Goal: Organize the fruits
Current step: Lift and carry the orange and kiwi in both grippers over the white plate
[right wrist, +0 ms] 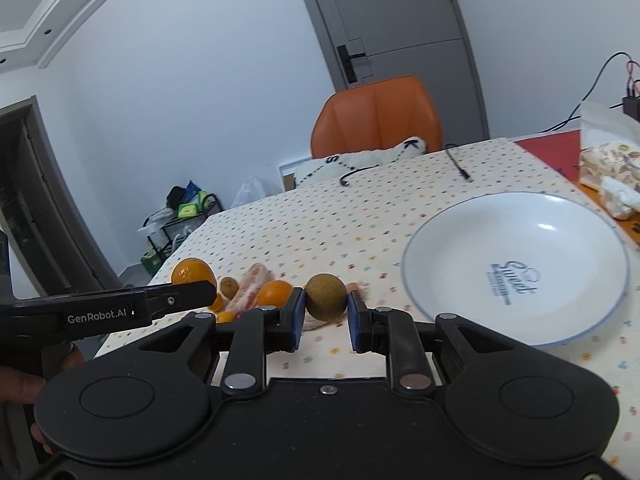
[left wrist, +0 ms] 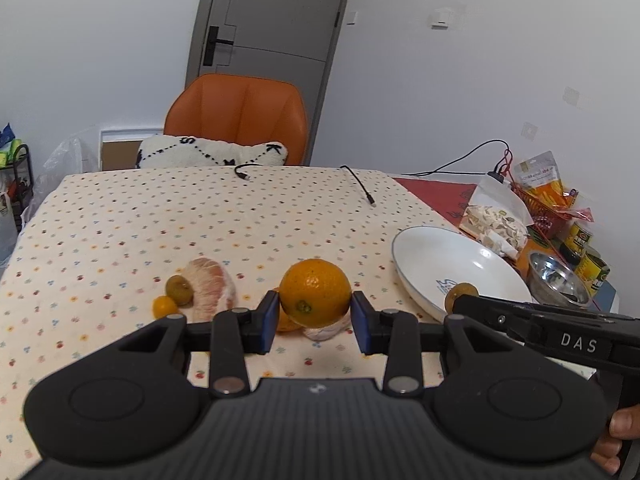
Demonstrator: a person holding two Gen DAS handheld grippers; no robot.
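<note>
In the left wrist view the left tool (left wrist: 315, 312) sits at lower centre, its blue pads pressed on either side of a large orange (left wrist: 315, 293), which hangs clear above the table (left wrist: 200, 216). Under it, low centre, lie another orange piece and a pale peeled segment (left wrist: 325, 331), partly hidden, so what they are is hard to tell. To the left, a peeled pomelo chunk (left wrist: 210, 293) rests on the dotted cloth with a greenish-brown small fruit (left wrist: 179, 289) touching its left side and a small yellow-orange fruit (left wrist: 165, 306) just below that.

The right tool (right wrist: 327, 314), seen in its own view at lower centre, is narrowed onto a brown round fruit (right wrist: 326, 297), which is gripped between its pads and lifted off the cloth.

The white plate (right wrist: 448, 236) lies at the right of that frame, bare inside but for printed lettering, its near rim just right of the held brown fruit. In the left view the plate's right rim stands close to a steel bowl (left wrist: 558, 280), with snack bags and cans crowding the table's right edge.

The middle and far part of the table is open cloth, crossed only by two black cable ends (left wrist: 362, 188) near the far edge, where an orange chair (left wrist: 240, 116) and a cushion (left wrist: 212, 154) stand.
</note>
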